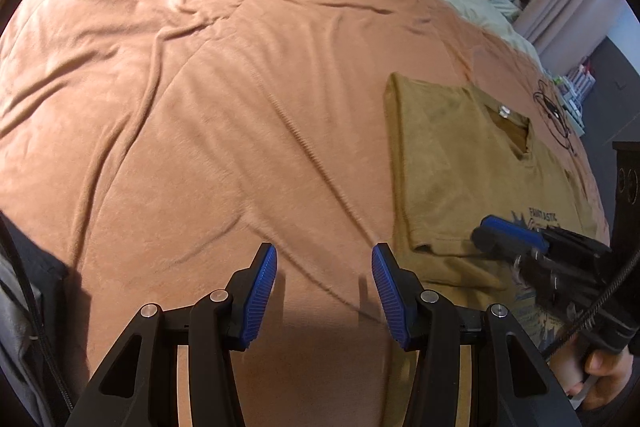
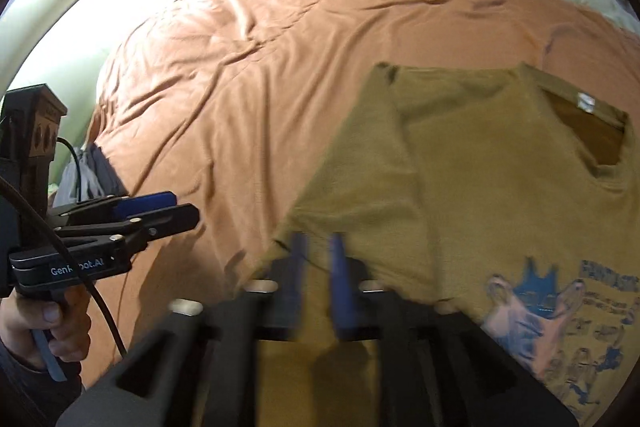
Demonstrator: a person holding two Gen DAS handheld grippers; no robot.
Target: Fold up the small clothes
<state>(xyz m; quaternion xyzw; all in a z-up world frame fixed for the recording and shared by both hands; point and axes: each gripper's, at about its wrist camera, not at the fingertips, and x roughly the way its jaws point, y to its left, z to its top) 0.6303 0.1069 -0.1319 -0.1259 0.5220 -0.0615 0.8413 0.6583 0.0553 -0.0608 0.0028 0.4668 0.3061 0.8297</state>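
**We are mid-fold on the T-shirt, its left sleeve already turned in**

Nearest us, the left gripper (image 1: 324,291) tilts down over bare blanket (image 1: 200,107) with its jaws about half apart and nothing between them, just beside the shirt's near left edge. The right gripper (image 2: 318,283) angles down over the folded sleeve; its jaws are blurred, a narrow gap shows, and we cannot tell whether cloth is pinched. A hand (image 2: 44,323) grips the left tool's handle. The T-shirt (image 1: 460,163) lies flat on the bed, print up, collar at the far end. Next, we judge, both grippers must take an edge and carry it over evenly, since thin cloth drags and bunches easily.
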